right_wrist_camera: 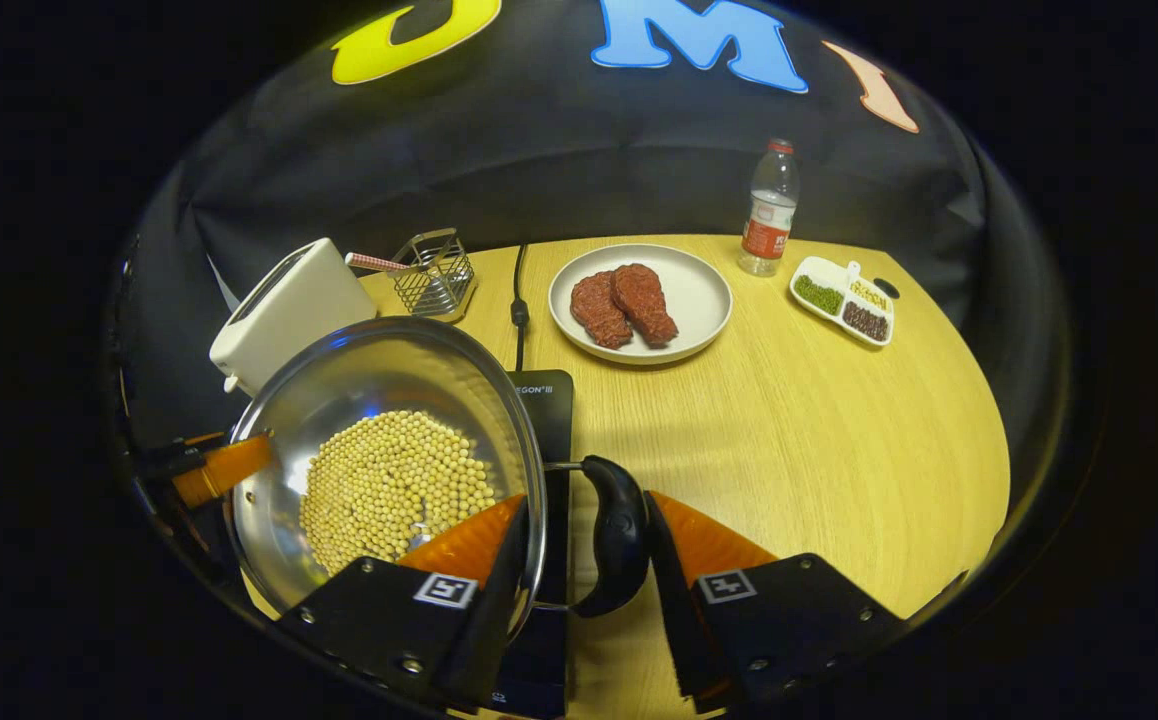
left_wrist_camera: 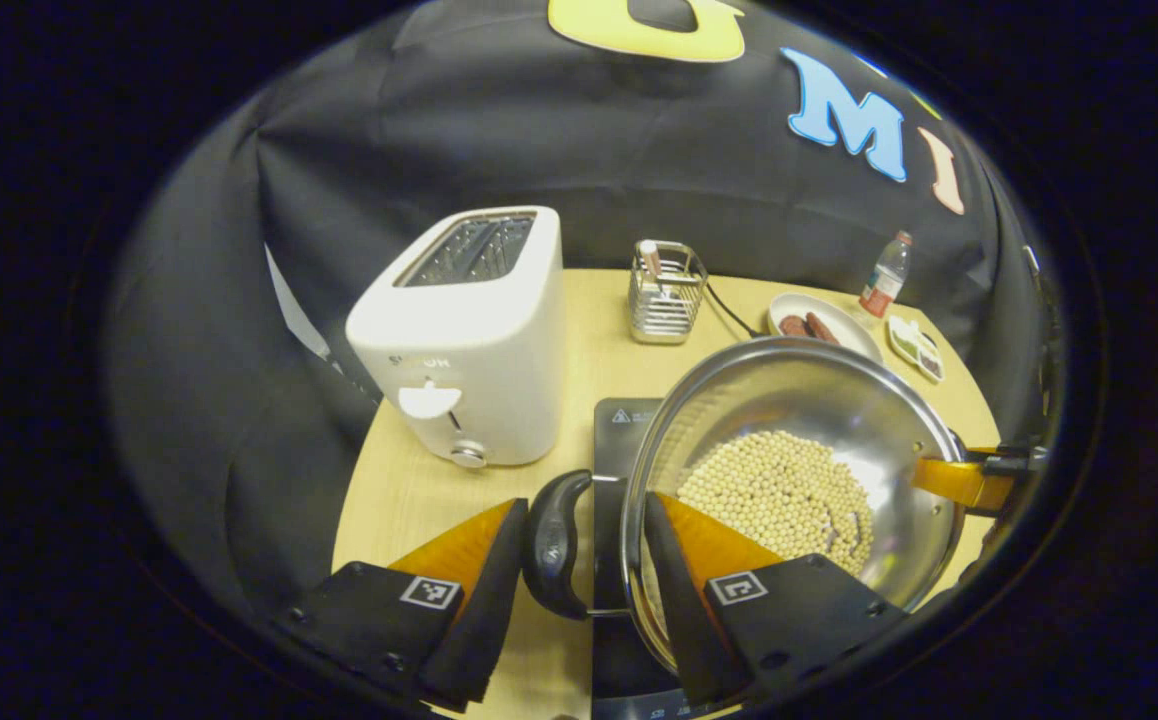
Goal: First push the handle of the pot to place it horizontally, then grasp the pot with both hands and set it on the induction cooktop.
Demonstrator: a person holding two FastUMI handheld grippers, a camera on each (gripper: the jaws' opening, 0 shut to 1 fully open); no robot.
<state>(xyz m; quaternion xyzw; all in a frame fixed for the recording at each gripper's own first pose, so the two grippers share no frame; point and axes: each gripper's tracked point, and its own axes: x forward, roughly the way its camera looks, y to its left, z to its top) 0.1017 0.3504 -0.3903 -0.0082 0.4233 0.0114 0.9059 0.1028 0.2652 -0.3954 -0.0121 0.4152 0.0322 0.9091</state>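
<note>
Straddling each side handle, our left tongs [left_wrist_camera: 579,545] and right tongs [right_wrist_camera: 584,545] sit spread, not yet pinching; the bean-laden steel pot [right_wrist_camera: 379,400] over the cooktop [right_wrist_camera: 549,400] looks heavy and slick.

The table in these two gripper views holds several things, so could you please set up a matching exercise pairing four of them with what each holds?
Things:
1. pot
2. white plate
3. wire rack
4. divided dish

Contents:
A. two reddish-brown pieces of meat
B. a stick-like utensil
C. pale round beans
D. separate small heaps of green, yellow and dark grains

Pairs: 1-C, 2-A, 3-B, 4-D
</note>
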